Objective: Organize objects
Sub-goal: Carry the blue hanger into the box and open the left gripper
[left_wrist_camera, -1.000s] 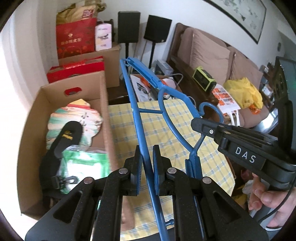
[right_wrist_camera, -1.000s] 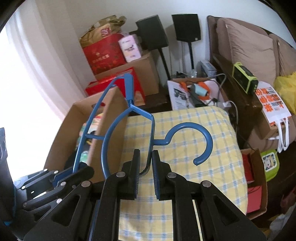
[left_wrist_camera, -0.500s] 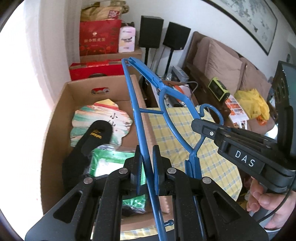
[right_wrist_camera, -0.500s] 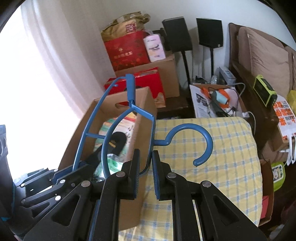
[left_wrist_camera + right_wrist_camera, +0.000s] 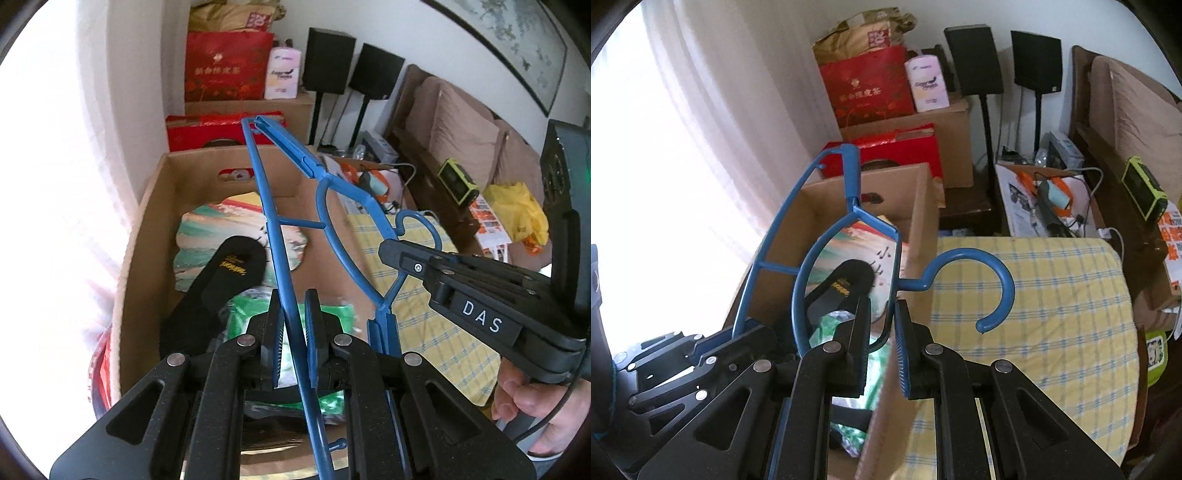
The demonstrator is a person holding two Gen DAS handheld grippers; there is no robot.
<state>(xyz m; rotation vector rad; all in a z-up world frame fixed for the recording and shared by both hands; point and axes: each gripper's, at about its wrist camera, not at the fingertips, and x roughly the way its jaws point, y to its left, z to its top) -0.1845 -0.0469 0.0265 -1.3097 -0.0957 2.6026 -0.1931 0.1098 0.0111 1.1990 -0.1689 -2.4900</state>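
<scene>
A blue plastic hanger (image 5: 280,236) is held in the air by both grippers above an open cardboard box (image 5: 147,206). My left gripper (image 5: 293,332) is shut on the hanger's straight bottom bar. My right gripper (image 5: 881,332) is shut on the hanger's curved arm near its neck; its hook (image 5: 993,280) points right over the yellow checked cloth (image 5: 1052,295). The right gripper also shows in the left wrist view (image 5: 391,251). The box (image 5: 923,206) holds a black insole (image 5: 225,273), a colourful fan-shaped card (image 5: 218,221) and a green packet (image 5: 251,314).
Red gift bags (image 5: 225,62) and cartons stand behind the box. Two black speakers (image 5: 328,59) on stands are by the wall. A sofa (image 5: 461,125) with cushions is at the right. A box of cables and papers (image 5: 1045,199) sits beyond the cloth.
Both grippers have carried the hanger to the left, from above the checked cloth to above the cardboard box. Both grips are unchanged.
</scene>
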